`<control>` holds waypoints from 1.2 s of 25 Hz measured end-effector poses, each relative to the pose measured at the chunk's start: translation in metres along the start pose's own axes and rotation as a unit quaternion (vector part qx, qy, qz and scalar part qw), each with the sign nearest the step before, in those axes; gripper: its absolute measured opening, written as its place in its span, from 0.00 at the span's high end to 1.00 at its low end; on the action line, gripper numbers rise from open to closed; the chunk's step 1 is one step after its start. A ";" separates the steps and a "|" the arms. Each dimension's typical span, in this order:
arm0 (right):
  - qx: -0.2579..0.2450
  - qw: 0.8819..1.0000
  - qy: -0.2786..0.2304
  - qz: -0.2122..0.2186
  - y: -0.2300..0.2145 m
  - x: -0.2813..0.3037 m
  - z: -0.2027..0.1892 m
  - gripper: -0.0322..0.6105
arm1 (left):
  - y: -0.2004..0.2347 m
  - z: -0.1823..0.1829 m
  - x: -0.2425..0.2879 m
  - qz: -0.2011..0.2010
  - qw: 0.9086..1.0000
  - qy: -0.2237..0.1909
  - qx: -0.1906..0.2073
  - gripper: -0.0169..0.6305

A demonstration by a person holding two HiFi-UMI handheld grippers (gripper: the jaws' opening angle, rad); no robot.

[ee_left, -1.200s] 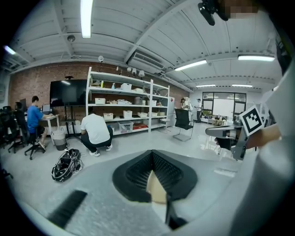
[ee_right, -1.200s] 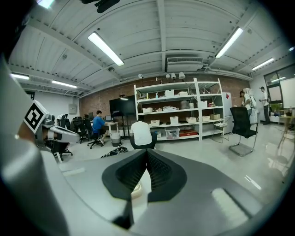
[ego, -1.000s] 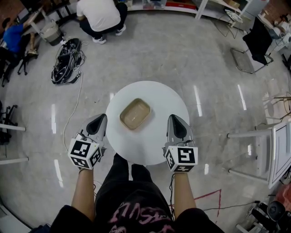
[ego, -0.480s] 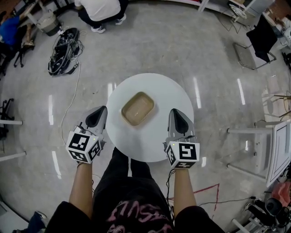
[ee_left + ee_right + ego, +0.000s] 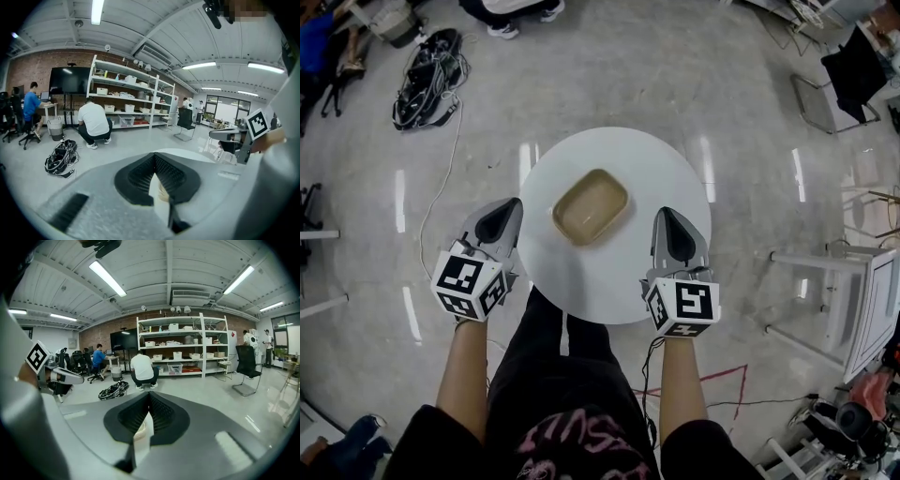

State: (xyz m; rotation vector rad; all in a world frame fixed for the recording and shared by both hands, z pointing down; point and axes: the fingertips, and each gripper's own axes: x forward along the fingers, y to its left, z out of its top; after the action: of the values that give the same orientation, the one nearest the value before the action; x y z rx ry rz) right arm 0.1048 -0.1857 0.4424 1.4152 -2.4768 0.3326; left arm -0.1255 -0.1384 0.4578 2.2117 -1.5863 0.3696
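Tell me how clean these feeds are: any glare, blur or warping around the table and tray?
Head view: sharp; light streaks glare on the floor beside the table, none on the tray. Left gripper view: fisheye bending, dark corners, left tongs soft. Right gripper view: the same, right tongs soft.

The left gripper point(image 5: 516, 202) and the right gripper point(image 5: 660, 214) look the same: a light grey shell that narrows to a point at the far end. Inside each shell sit black ribbed pads point(image 5: 140, 175), and their tips meet. At the near end of each gripper there is a white cube with black square markers, the left cube point(image 5: 469, 281) and the right cube point(image 5: 682, 306). A thin dark cable point(image 5: 649, 375) hangs below the right cube. The person wears black trousers point(image 5: 553, 366) and a dark top point(image 5: 572, 442) with pink lettering, which seems to be short-sleeved.
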 end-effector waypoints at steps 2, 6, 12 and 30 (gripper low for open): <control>-0.001 1.000 0.006 0.002 0.001 0.006 -0.006 0.93 | 0.003 -0.006 0.005 -0.001 1.000 0.004 -0.004 0.97; 0.004 1.000 0.019 0.004 0.001 0.016 -0.019 0.93 | 0.007 -0.020 0.014 -0.004 1.000 0.013 -0.014 0.97; 0.007 0.999 0.037 0.007 0.008 0.035 -0.040 0.93 | 0.021 -0.043 0.024 -0.008 0.999 0.026 -0.033 0.97; 0.020 0.997 0.076 0.009 0.009 0.071 -0.086 0.93 | 0.032 -0.091 0.053 -0.021 0.996 0.054 -0.067 0.97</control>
State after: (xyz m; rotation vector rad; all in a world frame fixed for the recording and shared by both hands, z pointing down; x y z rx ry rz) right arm 0.0726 -0.2096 0.5467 1.3303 -2.3732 0.4792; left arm -0.1371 -0.1505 0.5664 2.0843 -1.4628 0.3554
